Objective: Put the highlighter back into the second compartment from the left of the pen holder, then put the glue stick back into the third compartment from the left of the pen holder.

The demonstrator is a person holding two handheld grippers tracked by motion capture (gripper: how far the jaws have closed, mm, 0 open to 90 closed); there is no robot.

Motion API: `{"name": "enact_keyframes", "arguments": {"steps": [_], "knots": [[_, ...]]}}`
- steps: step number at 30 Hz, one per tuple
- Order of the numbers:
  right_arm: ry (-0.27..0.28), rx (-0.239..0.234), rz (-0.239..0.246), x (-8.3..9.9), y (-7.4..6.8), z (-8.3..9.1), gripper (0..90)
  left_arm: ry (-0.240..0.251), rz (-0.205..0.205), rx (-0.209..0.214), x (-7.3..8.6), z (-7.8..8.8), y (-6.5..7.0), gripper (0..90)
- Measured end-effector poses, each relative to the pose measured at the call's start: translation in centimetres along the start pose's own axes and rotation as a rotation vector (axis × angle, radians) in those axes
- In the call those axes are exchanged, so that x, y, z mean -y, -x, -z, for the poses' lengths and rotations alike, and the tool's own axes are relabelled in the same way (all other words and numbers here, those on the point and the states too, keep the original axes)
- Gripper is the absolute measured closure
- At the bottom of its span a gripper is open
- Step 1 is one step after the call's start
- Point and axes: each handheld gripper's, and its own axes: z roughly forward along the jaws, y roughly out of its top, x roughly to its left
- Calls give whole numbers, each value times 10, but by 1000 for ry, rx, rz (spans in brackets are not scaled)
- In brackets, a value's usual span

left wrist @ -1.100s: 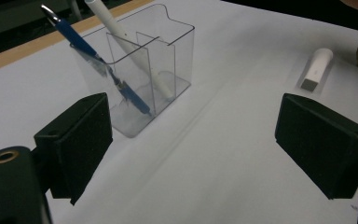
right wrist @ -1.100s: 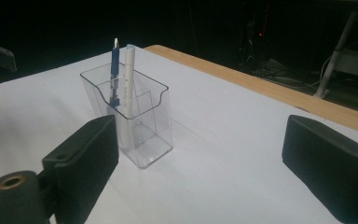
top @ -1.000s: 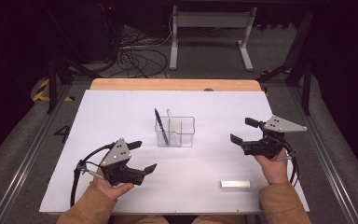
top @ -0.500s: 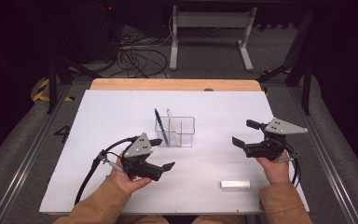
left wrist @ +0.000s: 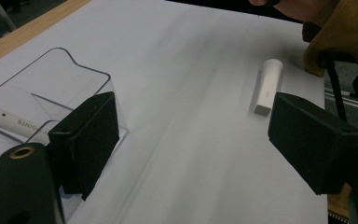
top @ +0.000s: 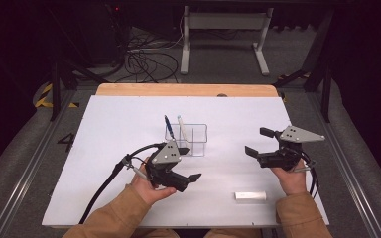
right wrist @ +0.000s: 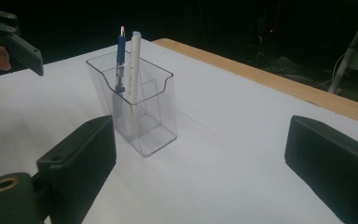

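Two empty, wide-open grippers, left gripper (top: 186,166) and right gripper (top: 258,141), over white table (top: 119,129); dark room.

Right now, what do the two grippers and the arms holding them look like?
Both the left gripper and the right gripper are black, each with two blocky flat-faced jaws and a grey three-cornered plate dotted with small white marks on top. A black cable trails from the left one. The sleeves are tan.

Dark room, grey floor (top: 20,163), tangled cables (top: 146,62), metal stand (top: 223,29) behind white table (top: 119,119)
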Motion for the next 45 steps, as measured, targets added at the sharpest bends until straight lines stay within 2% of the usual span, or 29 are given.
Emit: {"name": "enact_keyframes", "arguments": {"steps": [5,12,17,22,25,28,32,41,45], "knots": [[-7,1,-2,1,1,0,91,-19,4,13,-1,-9,0,188],[6,2,-2,0,2,2,94,-46,-43,28,-14,-19,9,192],[2,1,-3,-1,3,2,94,-66,-27,62,-20,-30,11,203],[7,-8,-2,-3,4,1,95,-82,-42,86,-26,-43,19,206],[11,-10,-3,-4,6,3,98,-112,-68,91,-29,-53,23,213],[17,-7,-3,-4,7,4,101,-148,-125,84,-35,-65,33,215],[14,-12,-6,-4,8,4,102,-157,-114,132,-41,-79,39,235],[12,-10,-13,-3,9,6,106,-183,-125,172,-44,-104,47,245],[10,-6,-18,-3,10,7,107,-180,-119,196,-44,-112,48,248]]}}
